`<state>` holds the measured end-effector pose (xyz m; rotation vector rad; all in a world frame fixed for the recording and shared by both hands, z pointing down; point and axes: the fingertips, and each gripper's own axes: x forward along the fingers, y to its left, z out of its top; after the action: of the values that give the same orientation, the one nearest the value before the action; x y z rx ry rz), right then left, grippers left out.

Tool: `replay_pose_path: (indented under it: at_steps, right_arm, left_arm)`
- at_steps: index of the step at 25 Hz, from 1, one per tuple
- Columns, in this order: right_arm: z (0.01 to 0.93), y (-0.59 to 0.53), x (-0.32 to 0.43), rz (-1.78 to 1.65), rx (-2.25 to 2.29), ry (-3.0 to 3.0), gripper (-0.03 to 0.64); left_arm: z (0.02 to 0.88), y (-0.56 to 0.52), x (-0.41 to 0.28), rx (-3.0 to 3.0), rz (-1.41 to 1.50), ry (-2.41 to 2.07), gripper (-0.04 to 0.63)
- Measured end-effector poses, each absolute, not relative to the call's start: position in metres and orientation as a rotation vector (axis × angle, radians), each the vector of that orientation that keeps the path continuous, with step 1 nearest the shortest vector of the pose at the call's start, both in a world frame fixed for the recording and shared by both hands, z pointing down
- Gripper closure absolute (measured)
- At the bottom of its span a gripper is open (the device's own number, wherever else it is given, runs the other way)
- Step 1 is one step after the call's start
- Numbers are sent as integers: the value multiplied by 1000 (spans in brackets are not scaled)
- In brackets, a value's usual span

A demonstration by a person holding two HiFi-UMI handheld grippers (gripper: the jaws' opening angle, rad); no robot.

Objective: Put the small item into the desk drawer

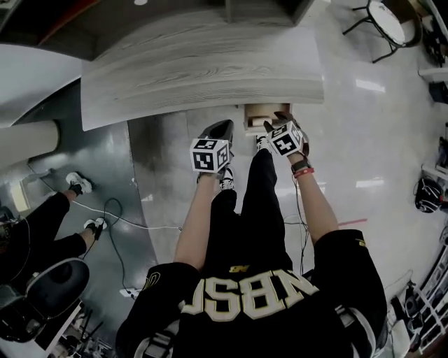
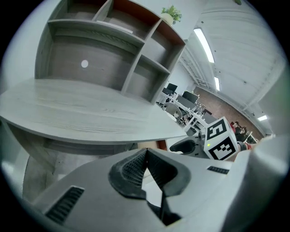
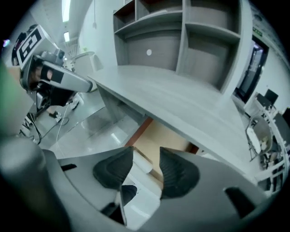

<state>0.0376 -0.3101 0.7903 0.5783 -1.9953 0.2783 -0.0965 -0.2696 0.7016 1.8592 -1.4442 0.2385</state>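
Right tool (image 3: 146, 155) — jaws wide apart, released, pads touching nothing — hangs over the open drawer (image 3: 170, 136) beneath the surface (image 3: 181, 99). A small white cylinder (image 3: 141, 164), seen between the jaws and clear of both pads, lies at the drawer's front edge. Left tool (image 2: 146, 152) — jaws closed together, empty, beside the right tool.

Open shelf unit (image 2: 113, 50) w/ grey compartments, sm. potted plant (image 2: 171, 13) on top, ceiling strip lights (image 2: 204, 43), monitors (image 2: 190, 96) in bg, cables (image 1: 140, 222) on glossy floor (image 1: 364, 140), seated person's sneakers (image 1: 78, 183) at left
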Motion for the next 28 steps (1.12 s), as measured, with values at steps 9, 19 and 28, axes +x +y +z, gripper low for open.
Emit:
replay_pose_path:
  at_steps: [9, 19, 28]
  right_arm:
    - [693, -311, 39, 396, 812, -2114, 443]
    - [561, -318, 46, 312, 1106, -2317, 480]
    - [450, -303, 35, 207, 1264, -2471, 524]
  left_arm:
    - [633, -270, -109, 1945, 220, -1500, 581]
    - [531, -264, -139, 2092, 149, -1652, 581]
    - [440, -252, -165, 2216, 39, -1797, 581]
